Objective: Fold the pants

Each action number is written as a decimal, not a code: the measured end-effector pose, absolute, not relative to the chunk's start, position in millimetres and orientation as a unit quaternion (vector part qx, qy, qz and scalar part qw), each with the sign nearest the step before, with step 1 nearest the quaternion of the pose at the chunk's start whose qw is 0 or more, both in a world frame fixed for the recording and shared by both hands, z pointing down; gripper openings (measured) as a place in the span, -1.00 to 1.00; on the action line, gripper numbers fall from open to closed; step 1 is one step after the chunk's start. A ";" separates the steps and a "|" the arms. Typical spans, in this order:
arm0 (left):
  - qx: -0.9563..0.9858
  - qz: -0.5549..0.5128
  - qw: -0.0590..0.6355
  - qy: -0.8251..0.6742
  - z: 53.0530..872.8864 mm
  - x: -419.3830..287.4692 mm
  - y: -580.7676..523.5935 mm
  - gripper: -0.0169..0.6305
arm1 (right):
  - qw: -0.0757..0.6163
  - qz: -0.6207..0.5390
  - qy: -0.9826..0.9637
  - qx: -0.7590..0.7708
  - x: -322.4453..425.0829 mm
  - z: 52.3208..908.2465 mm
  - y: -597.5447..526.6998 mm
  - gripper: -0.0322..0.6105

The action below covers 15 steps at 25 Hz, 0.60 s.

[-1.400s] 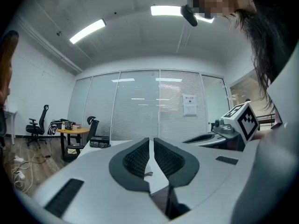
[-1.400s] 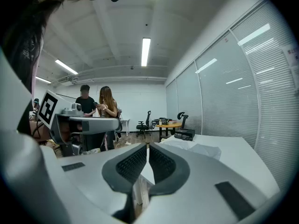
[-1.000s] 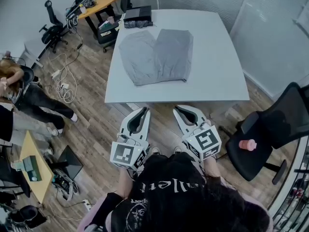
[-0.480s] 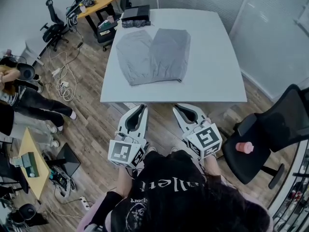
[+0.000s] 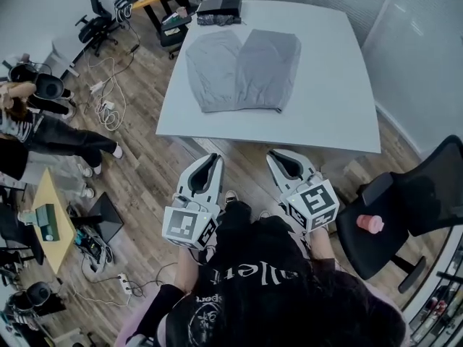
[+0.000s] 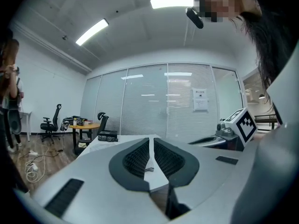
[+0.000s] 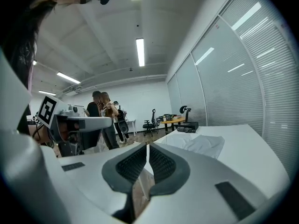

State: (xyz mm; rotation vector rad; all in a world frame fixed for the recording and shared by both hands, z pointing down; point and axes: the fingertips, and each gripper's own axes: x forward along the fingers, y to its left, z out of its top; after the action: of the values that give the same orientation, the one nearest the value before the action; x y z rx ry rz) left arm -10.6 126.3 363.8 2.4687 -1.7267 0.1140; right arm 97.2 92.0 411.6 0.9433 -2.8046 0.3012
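Hanging short of the white table, both tools are held above the wooden floor and point toward the table's near edge. The left gripper has its jaws pressed together with nothing between them; its own view shows the dark ribbed pads meeting at a thin seam. The right gripper is closed in the same way and is just as empty.

The grey pants lie flat on the table well ahead of both tips, spread out with the two legs side by side. Beyond them, at the far corner, sits a black box.

Each tool carries a marker cube printed with black and white squares, not letters. White lettering on the person's black shirt appears upside down, and I cannot read it with confidence. In the left gripper view, a paper notice hangs on the glass wall ahead, its print too small to read. A black chair to the right of the right gripper holds a small pink object.
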 end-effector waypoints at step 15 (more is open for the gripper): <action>0.813 0.058 0.065 -0.576 387.0 -70.3 58.8 -0.80 | 0.105 0.115 -0.931 0.330 56.8 433.3 25.6 -0.80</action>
State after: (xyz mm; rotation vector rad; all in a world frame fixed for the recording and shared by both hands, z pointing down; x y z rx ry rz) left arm -70.3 58.8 387.0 2.4515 -1.7389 0.1744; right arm 56.8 25.6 433.3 0.9717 -2.7442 0.3390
